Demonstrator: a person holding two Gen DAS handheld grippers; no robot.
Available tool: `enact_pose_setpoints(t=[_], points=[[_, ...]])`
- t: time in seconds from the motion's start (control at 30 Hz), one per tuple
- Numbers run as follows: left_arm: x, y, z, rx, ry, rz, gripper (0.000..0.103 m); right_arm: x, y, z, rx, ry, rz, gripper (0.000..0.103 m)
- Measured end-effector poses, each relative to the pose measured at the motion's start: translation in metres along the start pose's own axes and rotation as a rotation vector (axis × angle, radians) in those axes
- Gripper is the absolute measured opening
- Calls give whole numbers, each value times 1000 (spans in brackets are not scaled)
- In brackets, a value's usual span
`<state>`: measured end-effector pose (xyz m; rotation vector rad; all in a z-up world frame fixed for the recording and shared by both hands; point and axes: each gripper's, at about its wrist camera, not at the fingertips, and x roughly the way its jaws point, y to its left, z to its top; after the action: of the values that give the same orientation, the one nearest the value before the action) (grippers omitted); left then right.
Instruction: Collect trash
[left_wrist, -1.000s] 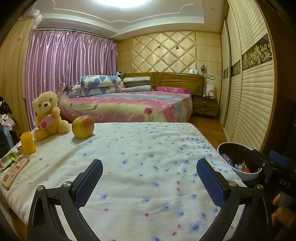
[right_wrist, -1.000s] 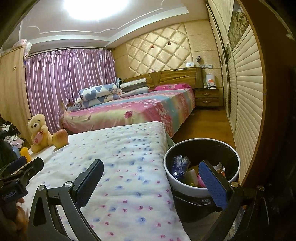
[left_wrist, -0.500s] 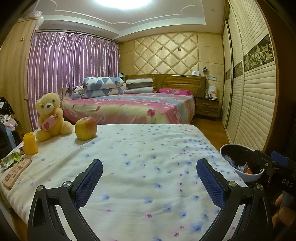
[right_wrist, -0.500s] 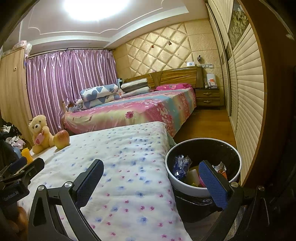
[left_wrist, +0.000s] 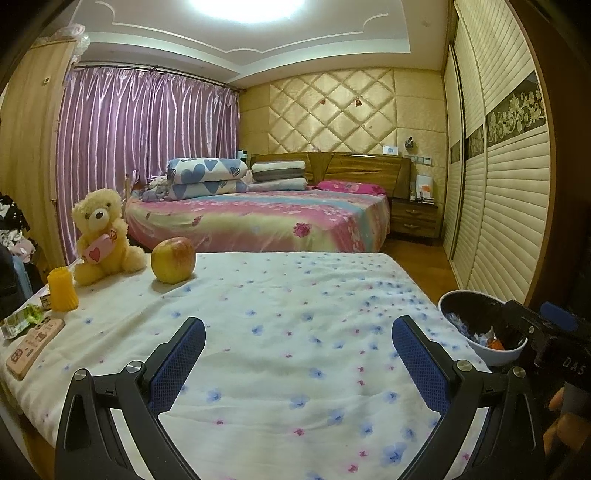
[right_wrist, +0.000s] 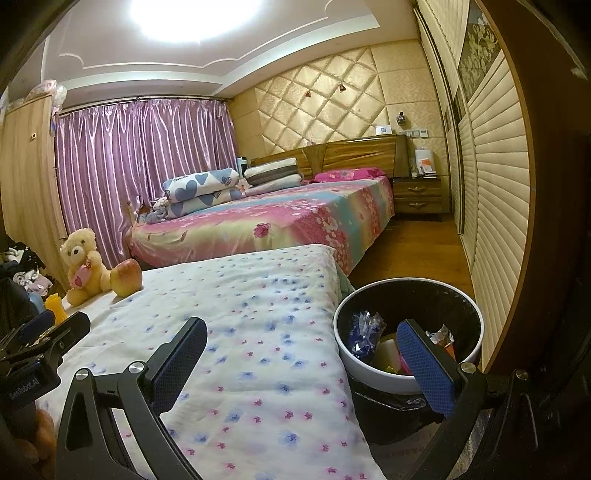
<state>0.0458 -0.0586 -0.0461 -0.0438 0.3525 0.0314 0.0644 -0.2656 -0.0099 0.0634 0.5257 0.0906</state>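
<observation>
A white-rimmed trash bin (right_wrist: 476, 343) with a black liner stands on the floor beside the flowered table cloth (right_wrist: 258, 332); wrappers (right_wrist: 360, 332) lie inside it. The bin (left_wrist: 513, 350) also shows at the right of the left wrist view. My left gripper (left_wrist: 297, 354) hovers open over the cloth, nothing between its blue pads. My right gripper (right_wrist: 303, 354) is open too, straddling the cloth's right edge and the bin. A clear green wrapper (left_wrist: 22, 319) lies at the far left table edge.
On the left of the cloth sit a yellow teddy bear (left_wrist: 101, 236), an apple (left_wrist: 173, 264), a yellow cup (left_wrist: 62, 289) and a pink remote-like block (left_wrist: 33, 343). A bed (left_wrist: 266, 221), purple curtains, a wardrobe (left_wrist: 498, 184) and wooden floor lie beyond.
Both views have shifted slightly: the left wrist view has pulled back and tilted a little, and objects sit lower-right. Both grippers stay open and empty.
</observation>
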Motion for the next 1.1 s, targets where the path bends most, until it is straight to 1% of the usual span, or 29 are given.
enact_pose_setpoints(t=[1.1], points=[[2,3,-1,9,6,-8,102,-1,2,2,-2,-7,8,103]])
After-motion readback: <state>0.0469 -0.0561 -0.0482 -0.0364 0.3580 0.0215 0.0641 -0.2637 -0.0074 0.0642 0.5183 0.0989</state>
